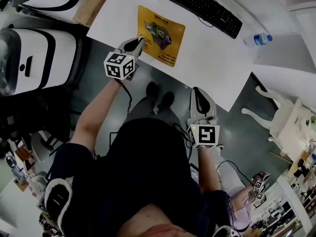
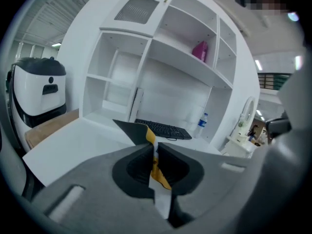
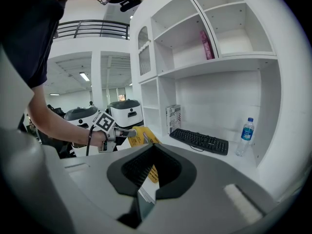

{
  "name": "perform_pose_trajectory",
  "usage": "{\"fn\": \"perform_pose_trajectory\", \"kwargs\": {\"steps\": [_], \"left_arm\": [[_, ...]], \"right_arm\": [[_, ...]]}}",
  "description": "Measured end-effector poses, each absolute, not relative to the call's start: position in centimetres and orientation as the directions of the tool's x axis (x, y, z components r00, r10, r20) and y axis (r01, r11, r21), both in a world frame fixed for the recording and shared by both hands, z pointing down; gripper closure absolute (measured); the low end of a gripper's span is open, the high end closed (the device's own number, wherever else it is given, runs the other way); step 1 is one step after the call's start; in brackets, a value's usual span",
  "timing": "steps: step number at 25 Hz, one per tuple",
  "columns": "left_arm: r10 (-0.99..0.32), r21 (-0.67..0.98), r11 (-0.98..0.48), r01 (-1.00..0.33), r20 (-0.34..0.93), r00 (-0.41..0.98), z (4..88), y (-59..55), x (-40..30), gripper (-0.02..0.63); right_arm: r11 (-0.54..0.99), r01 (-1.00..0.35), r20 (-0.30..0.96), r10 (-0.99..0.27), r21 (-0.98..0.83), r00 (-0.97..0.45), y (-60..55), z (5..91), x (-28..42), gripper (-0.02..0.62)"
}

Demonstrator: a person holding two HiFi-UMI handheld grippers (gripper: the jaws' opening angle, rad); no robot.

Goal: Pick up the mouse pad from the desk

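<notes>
"Looking down from the head, what do you count?"

"One yellow mouse pad [image 1: 163, 33] near the table's [image 1: 212, 63] front edge. One keyboard [image 1: 205, 9] and one bottle [image 1: 256, 39] sit far back. Bare table lies between."

"The left gripper view?"

"The left hand-held gripper [image 2: 152, 146] pinches the pad's corner. The dark underside curls up."

"The right gripper view?"

"The right hand-held gripper [image 3: 152, 147] is pressed together with nothing in it, apart from the pad. The pad's pinched end is up off the table."
</notes>
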State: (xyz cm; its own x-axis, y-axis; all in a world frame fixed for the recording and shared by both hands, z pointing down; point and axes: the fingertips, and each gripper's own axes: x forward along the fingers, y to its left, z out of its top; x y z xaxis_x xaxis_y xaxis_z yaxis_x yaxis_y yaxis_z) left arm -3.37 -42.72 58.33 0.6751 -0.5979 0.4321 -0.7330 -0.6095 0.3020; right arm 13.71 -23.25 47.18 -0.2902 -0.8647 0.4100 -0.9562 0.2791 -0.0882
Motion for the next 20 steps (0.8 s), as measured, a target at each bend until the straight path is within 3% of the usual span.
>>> {"fn": "perform_pose_trajectory", "kwargs": {"steps": [9,20], "left_arm": [[-0.647,0.074,-0.701,-0.709,0.351,0.677,50.5,-42.3,-1.5,0.591],[-0.748,-0.193,-0.66,-0.726,0.262,0.61,43.8,-41.0,-2.6,0.591]], "right_arm": [[0.266,-0.962,0.374,-0.887,-0.062,-0.27,-22.7,46.3,14.8,0.597],[0.251,-0.968,0.333,-0.911,-0.017,-0.242,-22.5,45.0,15.7,0.597]]}}
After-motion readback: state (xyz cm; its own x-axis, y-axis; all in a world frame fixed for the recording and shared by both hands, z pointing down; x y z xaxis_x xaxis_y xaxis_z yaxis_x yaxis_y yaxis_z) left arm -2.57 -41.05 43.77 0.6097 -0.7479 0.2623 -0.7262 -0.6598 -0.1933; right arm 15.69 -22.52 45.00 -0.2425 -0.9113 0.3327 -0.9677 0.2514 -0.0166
